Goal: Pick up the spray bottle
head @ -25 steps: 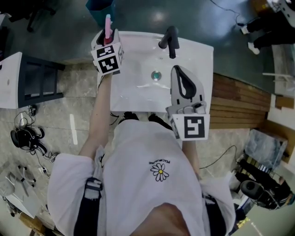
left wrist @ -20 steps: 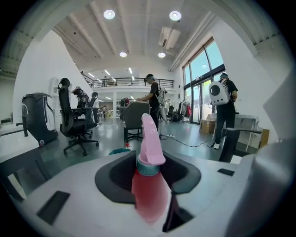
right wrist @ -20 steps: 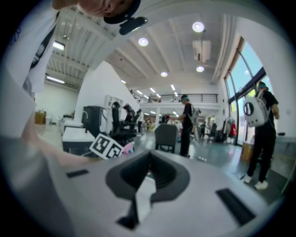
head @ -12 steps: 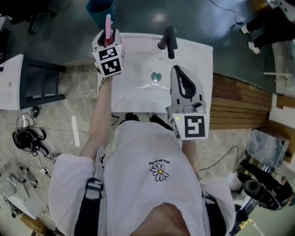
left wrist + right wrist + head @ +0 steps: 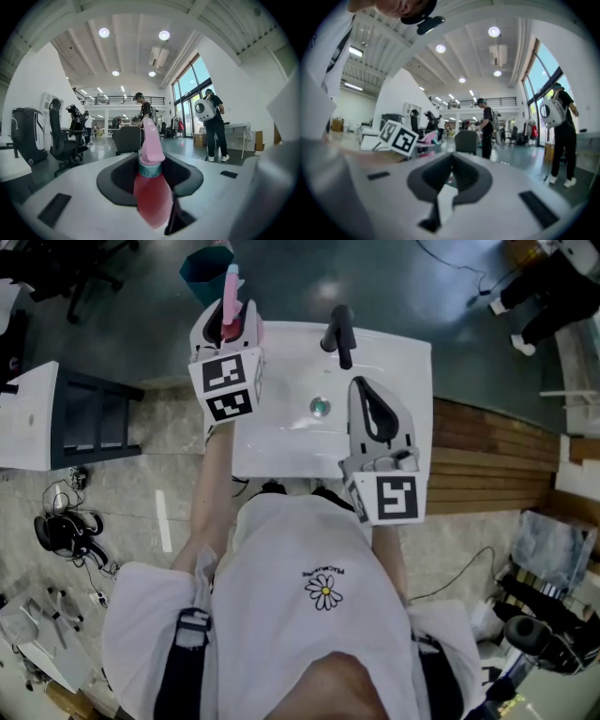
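Note:
The pink spray bottle has a red body and a teal collar. It hangs upright above the back left corner of the white sink, between the jaws of my left gripper, which is shut on its body. My right gripper hovers over the right half of the basin, its jaws together and nothing between them. In the right gripper view the left gripper's marker cube and the bottle show at the left.
A black faucet stands at the sink's back edge and a drain lies mid-basin. A teal bin is behind the sink, a dark rack to its left, wooden boards to its right. People stand farther off in the room.
My left gripper has risen off the sink's corner with the spray bottle in it and now looks larger in the head view. The right gripper has stayed where it was.

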